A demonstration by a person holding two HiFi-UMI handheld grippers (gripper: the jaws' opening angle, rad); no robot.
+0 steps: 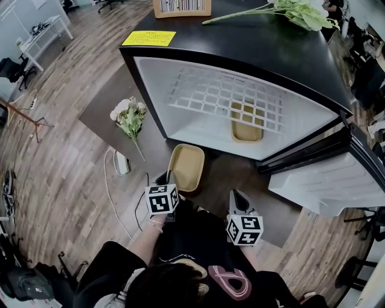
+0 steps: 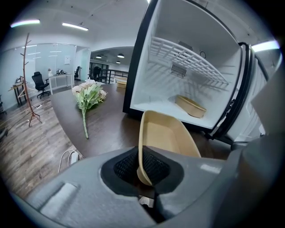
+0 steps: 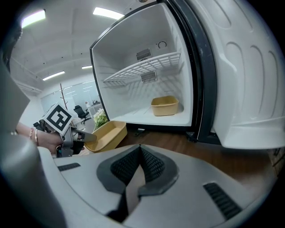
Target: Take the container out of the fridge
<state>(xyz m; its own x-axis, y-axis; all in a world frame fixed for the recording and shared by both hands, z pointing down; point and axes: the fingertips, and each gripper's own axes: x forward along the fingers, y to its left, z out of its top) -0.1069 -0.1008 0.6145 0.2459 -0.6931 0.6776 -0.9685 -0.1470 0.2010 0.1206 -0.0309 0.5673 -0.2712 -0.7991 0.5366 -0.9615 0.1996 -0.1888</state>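
Observation:
A tan container [image 1: 186, 167] hangs just outside the open fridge [image 1: 150, 84], over the dark mat. My left gripper [image 1: 170, 177] is shut on its near rim. In the left gripper view the rim [image 2: 141, 165] is pinched between the black pads, and the tray [image 2: 167, 136] stretches away towards the fridge. A second tan container [image 1: 246, 123] stands on the fridge floor under the wire shelf [image 1: 228, 99]; it also shows as a container [image 3: 164, 106] in the right gripper view. My right gripper [image 1: 236, 196] hovers to the right of the held tray, shut and empty [image 3: 139, 153].
The fridge door [image 1: 325, 180] stands open at the right. A bunch of artificial flowers [image 1: 129, 117] lies on the mat [image 1: 102, 99] left of the fridge. A white cable and plug [image 1: 120, 162] lie on the wooden floor. A leafy stem [image 1: 295, 12] rests on the fridge top.

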